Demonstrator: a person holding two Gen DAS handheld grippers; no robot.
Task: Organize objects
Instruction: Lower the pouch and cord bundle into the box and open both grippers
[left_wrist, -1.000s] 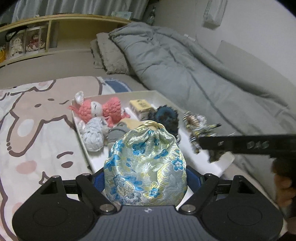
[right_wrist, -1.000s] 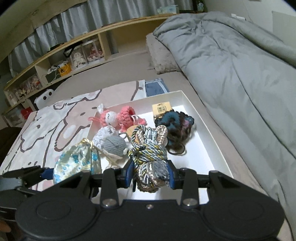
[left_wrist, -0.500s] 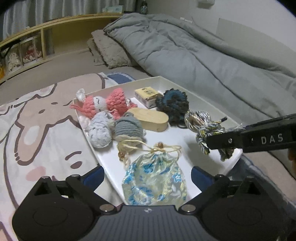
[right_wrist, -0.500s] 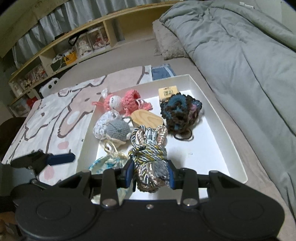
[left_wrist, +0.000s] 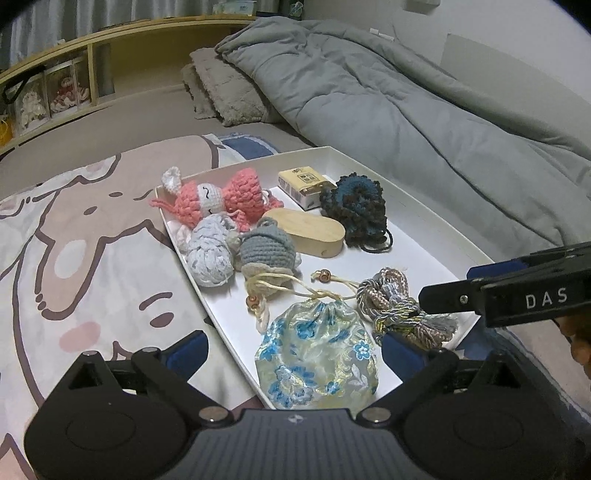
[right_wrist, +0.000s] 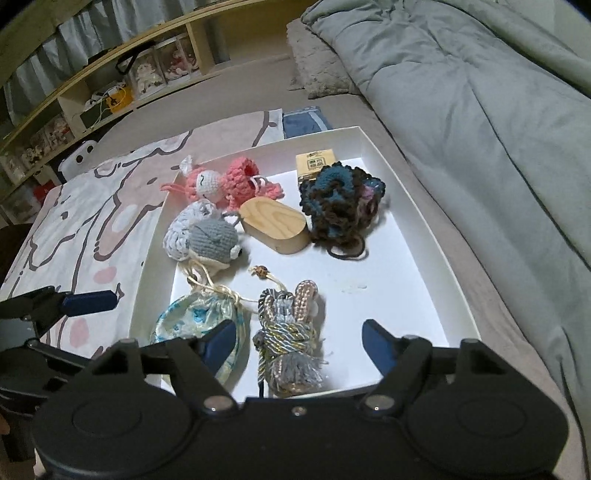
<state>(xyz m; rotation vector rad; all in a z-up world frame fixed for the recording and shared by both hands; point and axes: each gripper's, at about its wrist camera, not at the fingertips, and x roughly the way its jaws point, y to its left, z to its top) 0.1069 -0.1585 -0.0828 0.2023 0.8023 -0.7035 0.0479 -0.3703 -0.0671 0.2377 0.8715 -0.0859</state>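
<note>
Entry: white tray (right_wrist: 424, 221) on the bed, contents as I read them from both wrist views.

Item, brocade pouch (left_wrist: 317, 354): a second ago my left gripper (left_wrist: 291, 350) had it clamped above the tray; now it lies on the tray floor at the near left corner, drawstring and beads trailing toward the grey crochet toy (left_wrist: 267, 245). My left jaws stand wide, one finger outside the tray wall, the other beside the pouch, neither pressing on it.

Item, braided cord bundle (right_wrist: 288, 343): half a second ago my right gripper (right_wrist: 299, 343) was shut on it. Its jaws have just been opening, and the bundle now sits between the spread fingers, free of both pads as far as I can tell; the lower tassel end is partly hidden by the gripper body. It lies just beside the pouch, near the front wall.

Already stowed: pink crochet doll (left_wrist: 214, 197), pale yarn ball (left_wrist: 210, 254), wooden oval block (right_wrist: 275, 229), small yellow box (left_wrist: 304, 182), dark crochet scrunchie (right_wrist: 341, 205).

Assessment: both deliveries look complete, all visible items are inside the tray, and both hands are free for whatever remains outside.
</note>
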